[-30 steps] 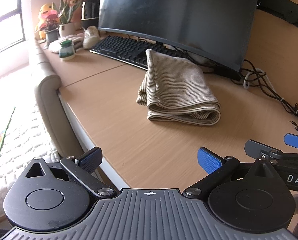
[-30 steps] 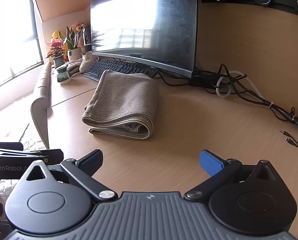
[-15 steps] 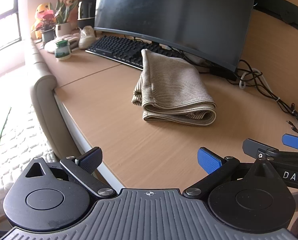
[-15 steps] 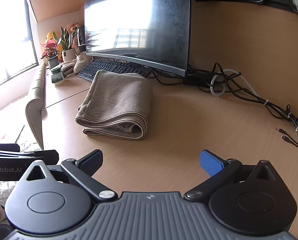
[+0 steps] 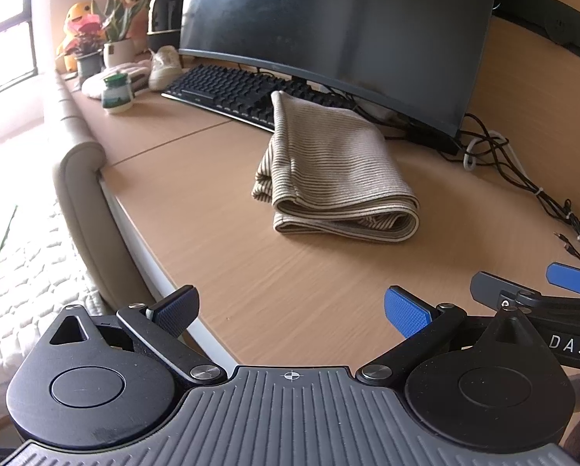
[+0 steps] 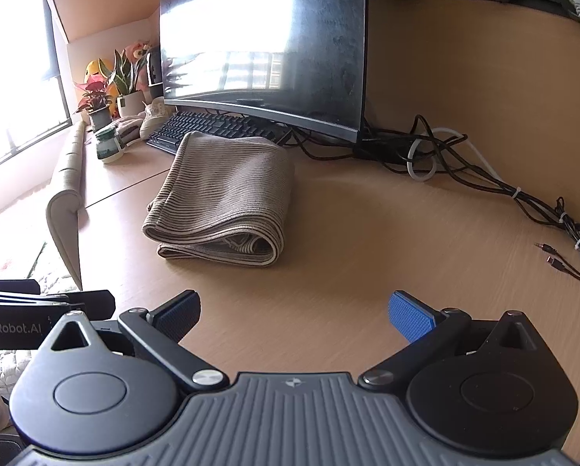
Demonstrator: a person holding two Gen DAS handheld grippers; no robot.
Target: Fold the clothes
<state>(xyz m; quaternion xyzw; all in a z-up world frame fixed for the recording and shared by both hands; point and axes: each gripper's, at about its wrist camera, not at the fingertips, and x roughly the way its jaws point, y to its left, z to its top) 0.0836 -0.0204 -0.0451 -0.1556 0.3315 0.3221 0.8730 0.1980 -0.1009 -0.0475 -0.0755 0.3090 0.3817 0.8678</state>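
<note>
A beige striped garment point(image 5: 328, 171) lies folded in a neat stack on the wooden desk point(image 5: 196, 178), in front of the keyboard. It also shows in the right wrist view point(image 6: 223, 198). My left gripper point(image 5: 290, 310) is open and empty, over the desk's front edge, well short of the garment. My right gripper point(image 6: 293, 314) is open and empty, above the desk, also short of the garment. The right gripper's blue fingertips point(image 5: 569, 277) show at the right edge of the left wrist view.
A curved monitor point(image 5: 328, 27) and black keyboard point(image 5: 231, 89) stand behind the garment. Cables point(image 6: 484, 178) trail along the back right. Potted plants point(image 5: 115, 42), a small jar point(image 5: 115, 93) and a shoe point(image 5: 165, 66) sit at the far left. A padded headboard point(image 5: 84, 194) borders the desk's left edge.
Both grippers have drawn back slightly from the folded garment and shifted a little. The garment has not moved. Both grippers stay open.
</note>
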